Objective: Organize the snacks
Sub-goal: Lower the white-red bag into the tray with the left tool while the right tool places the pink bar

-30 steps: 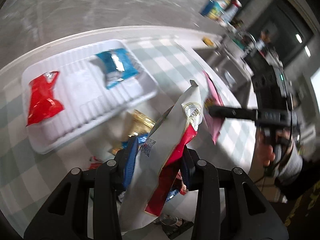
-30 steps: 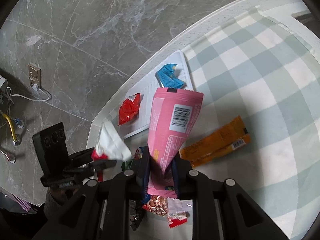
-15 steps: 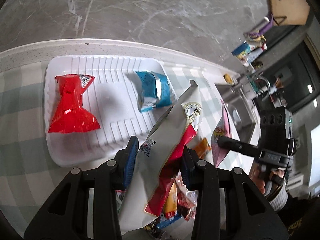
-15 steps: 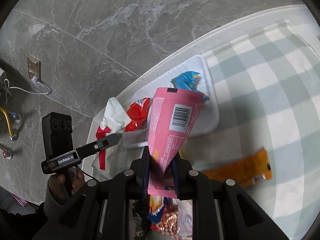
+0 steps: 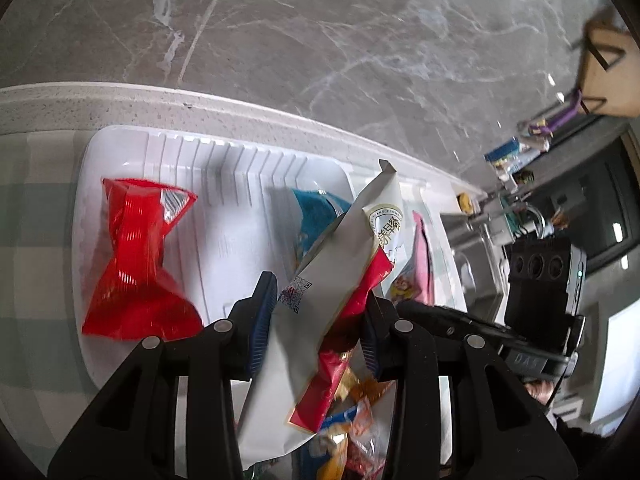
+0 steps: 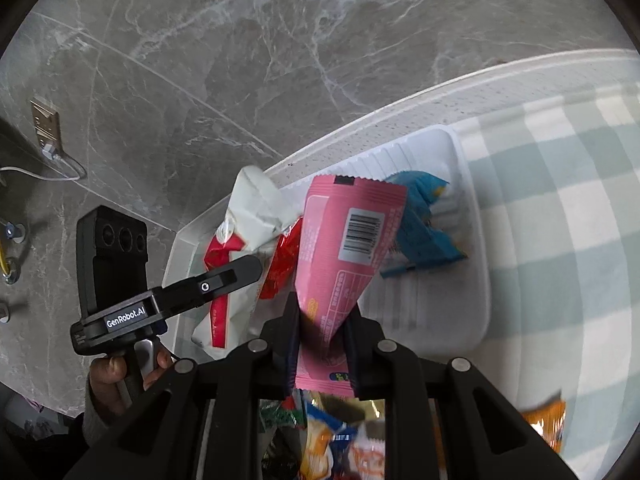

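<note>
Gripping packets—left tool [image 5: 316, 316] white packet [image 5: 340, 264], right tool [image 6: 320, 332] pink packet [image 6: 344, 248]—above tray's [image 5: 120, 136] counter-edge side.

Black plastic left claw [image 5: 316, 316] with blue ribbed pads [image 5: 262, 320], round silver screws, right claw [image 6: 322, 336] the same black frame, three-lens camera block on top, white "GenRobot.AI" label, left hand [image 6: 120, 376] in grey knit cuff

The bench [image 6: 460, 92] has a pale speckled far edge and a green-and-white checked cloth [image 6: 560, 208]. A white ribbed tray [image 5: 240, 168] lies on the cloth against that far edge. An orange packet [image 6: 546, 424] and mixed snack packets [image 6: 340, 436] lie nearer the near edge.
</note>
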Demonstrator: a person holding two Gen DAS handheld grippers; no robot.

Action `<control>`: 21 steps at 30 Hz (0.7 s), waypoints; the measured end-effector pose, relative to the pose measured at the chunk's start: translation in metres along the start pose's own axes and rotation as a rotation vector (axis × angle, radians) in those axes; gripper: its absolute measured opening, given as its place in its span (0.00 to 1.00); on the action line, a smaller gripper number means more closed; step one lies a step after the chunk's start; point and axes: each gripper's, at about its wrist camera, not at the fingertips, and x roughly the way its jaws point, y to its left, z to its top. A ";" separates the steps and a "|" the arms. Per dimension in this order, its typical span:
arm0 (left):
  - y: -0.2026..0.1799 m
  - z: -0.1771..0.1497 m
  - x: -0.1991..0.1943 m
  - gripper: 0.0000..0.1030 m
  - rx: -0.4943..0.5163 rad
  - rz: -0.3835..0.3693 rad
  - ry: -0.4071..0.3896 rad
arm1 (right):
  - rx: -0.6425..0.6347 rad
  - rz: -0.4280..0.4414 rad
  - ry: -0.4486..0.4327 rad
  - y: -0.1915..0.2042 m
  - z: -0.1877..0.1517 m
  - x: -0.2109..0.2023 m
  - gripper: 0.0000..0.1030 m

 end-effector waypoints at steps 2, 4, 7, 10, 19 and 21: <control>0.004 0.007 0.005 0.35 -0.017 0.003 -0.010 | -0.002 -0.003 0.009 0.000 0.005 0.008 0.20; 0.007 0.015 0.010 0.35 -0.034 0.002 -0.017 | -0.005 -0.006 0.019 0.000 0.011 0.016 0.20; 0.014 0.024 0.017 0.35 -0.058 0.008 -0.033 | -0.011 -0.012 0.029 0.001 0.017 0.027 0.20; 0.021 0.032 0.025 0.35 -0.097 0.006 -0.045 | -0.011 -0.017 0.039 0.000 0.024 0.037 0.20; 0.040 0.040 0.046 0.36 -0.146 0.017 -0.065 | -0.019 -0.047 0.069 -0.001 0.036 0.064 0.21; 0.042 0.042 0.048 0.38 -0.144 0.032 -0.073 | -0.021 -0.059 0.078 0.000 0.038 0.071 0.24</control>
